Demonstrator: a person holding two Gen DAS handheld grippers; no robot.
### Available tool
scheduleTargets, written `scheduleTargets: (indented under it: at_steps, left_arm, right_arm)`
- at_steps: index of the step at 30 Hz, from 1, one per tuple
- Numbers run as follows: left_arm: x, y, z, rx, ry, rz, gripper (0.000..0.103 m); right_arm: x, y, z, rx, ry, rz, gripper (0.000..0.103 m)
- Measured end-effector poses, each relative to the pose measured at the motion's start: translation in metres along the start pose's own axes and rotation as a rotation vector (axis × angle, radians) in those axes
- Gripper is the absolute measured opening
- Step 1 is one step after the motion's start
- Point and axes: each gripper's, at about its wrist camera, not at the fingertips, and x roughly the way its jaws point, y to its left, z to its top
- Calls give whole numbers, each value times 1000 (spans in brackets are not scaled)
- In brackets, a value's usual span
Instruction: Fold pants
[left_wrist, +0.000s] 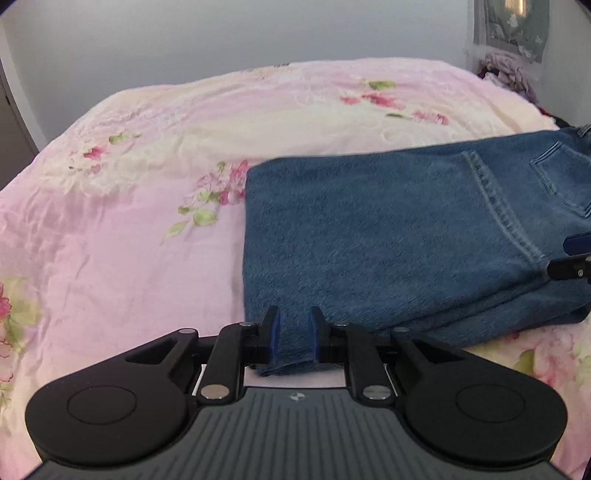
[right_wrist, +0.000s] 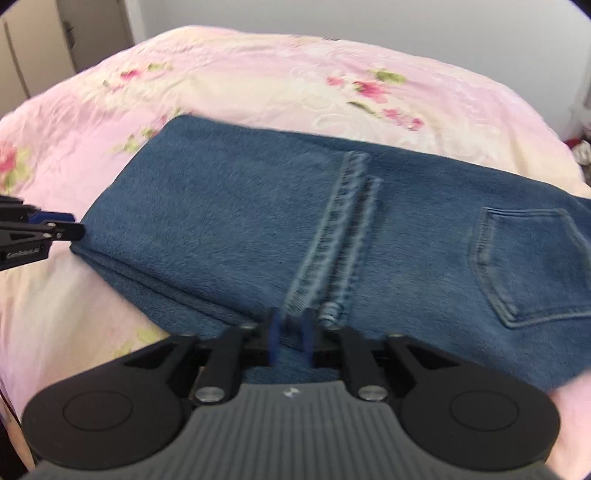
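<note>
You had both grippers, left (left_wrist: 294, 334) & right (right_wrist: 290, 334), clamped on folded blue denim pants (left_wrist: 388, 236); uneven lifting could've skewed the layers.

Home bedroom: floral-quilted bed (left_wrist: 155, 122), cupboard (right_wrist: 44, 44).

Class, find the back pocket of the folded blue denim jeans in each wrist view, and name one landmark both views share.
Left wrist view: back pocket at the far right edge, partly cut off.
Right wrist view: back pocket at right of centre, in full.
Shared landmark: the double-stitched seam beside it.
</note>
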Motion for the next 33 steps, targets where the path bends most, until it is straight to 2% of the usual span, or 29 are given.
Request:
scheduleTargets:
  at_steps: [4, 5, 7, 10, 14, 18, 20, 23, 28, 30, 33]
  left_arm:
    - [-21, -32, 20, 8, -68, -63, 18]
    - [-23, -40, 28, 3, -81, -90, 19]
    - [-20, -58, 43, -7, -94, -136, 19]
    - [-12, -83, 62, -7, -118, -158, 19]
    - [13, -114, 84, 3, -109, -187, 19]
    - [40, -136, 95, 8, -81, -194, 19]
    - [52, -144, 100, 11, -74, -192, 19]
    - [68, -151, 107, 4, -65, -189, 19]
    - [91, -156, 117, -32, -36, -211, 19]
    - [99, -158, 121, -30, -21, -210, 19]
    - [117, -157, 125, -49, 35, -221, 20]
  right_arm:
    - [-38, -42, -11, 53, -44, -33, 51]
    - [-48, -59, -14, 98, -49, -35, 53]
    - [-66, -99, -19, 230, -54, -24, 67]
    - [-90, -164, -27, 424, -70, -28, 69]
    - [-107, -247, -36, 624, -103, -60, 69]
    - [-96, -320, -49, 829, -96, -5, 69]
    - [-84, -346, -54, 886, -97, 36, 69]
    - [-62, -378, -58, 969, -110, 147, 69]
    - [-24, -412, -68, 1076, -102, 257, 71]
    - [-10, -421, -72, 1105, -99, 327, 71]
    - [5, -424, -73, 1102, -95, 378, 71]
